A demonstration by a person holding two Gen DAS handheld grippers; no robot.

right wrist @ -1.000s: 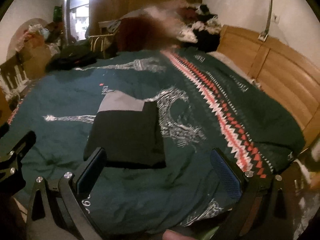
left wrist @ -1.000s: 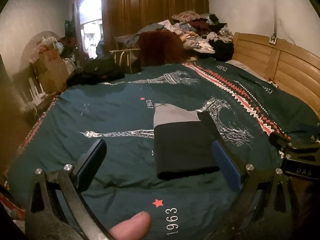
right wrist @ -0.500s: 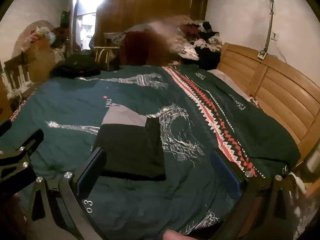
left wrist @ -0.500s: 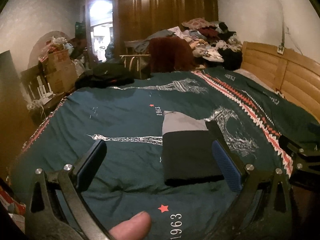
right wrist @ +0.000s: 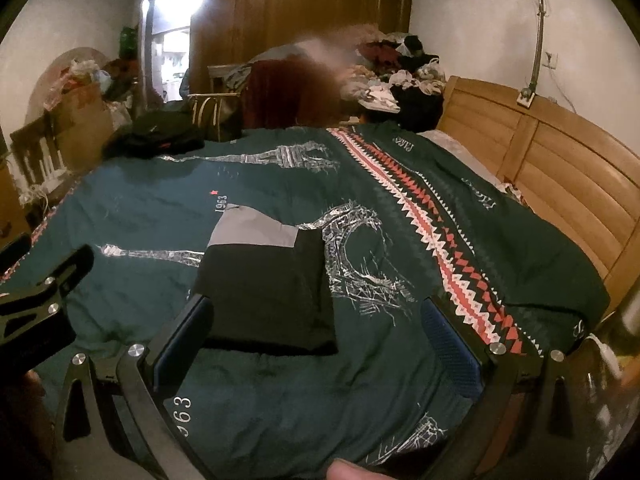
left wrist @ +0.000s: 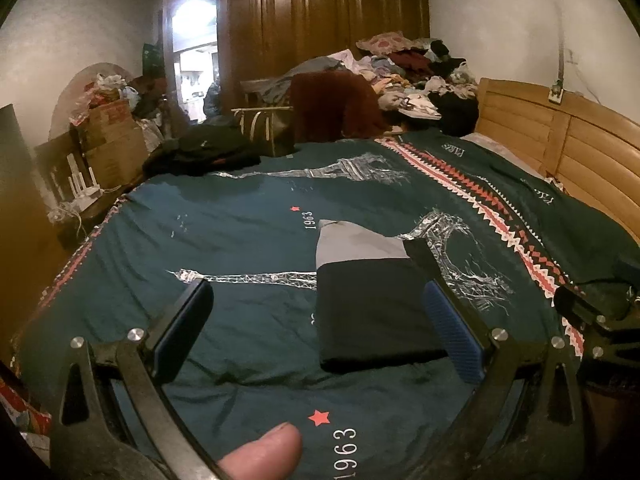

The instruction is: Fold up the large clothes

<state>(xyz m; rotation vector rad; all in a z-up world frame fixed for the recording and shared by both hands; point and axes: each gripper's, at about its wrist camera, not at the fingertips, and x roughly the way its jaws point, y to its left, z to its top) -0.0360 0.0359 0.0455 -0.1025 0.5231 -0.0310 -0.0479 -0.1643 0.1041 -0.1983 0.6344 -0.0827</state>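
Observation:
A folded black garment [left wrist: 372,308] with a grey panel at its far end lies flat on the dark green bedspread [left wrist: 248,240]. It also shows in the right wrist view [right wrist: 268,284]. My left gripper [left wrist: 316,332] is open and empty, held above the bed's near edge, short of the garment. My right gripper [right wrist: 316,336] is open and empty, also held back from the garment. The right gripper shows at the right edge of the left wrist view [left wrist: 592,316], and the left gripper at the left edge of the right wrist view [right wrist: 36,304].
A wooden headboard [left wrist: 568,148] runs along the right. A heap of clothes [left wrist: 408,76] sits beyond the bed's far end, before a wooden wardrobe [left wrist: 320,32]. A dark garment pile [left wrist: 204,152] lies at the far left corner. Boxes and clutter [left wrist: 104,128] stand at left.
Both grippers have drawn back and risen a little from the folded garment, still open. The garment has not moved.

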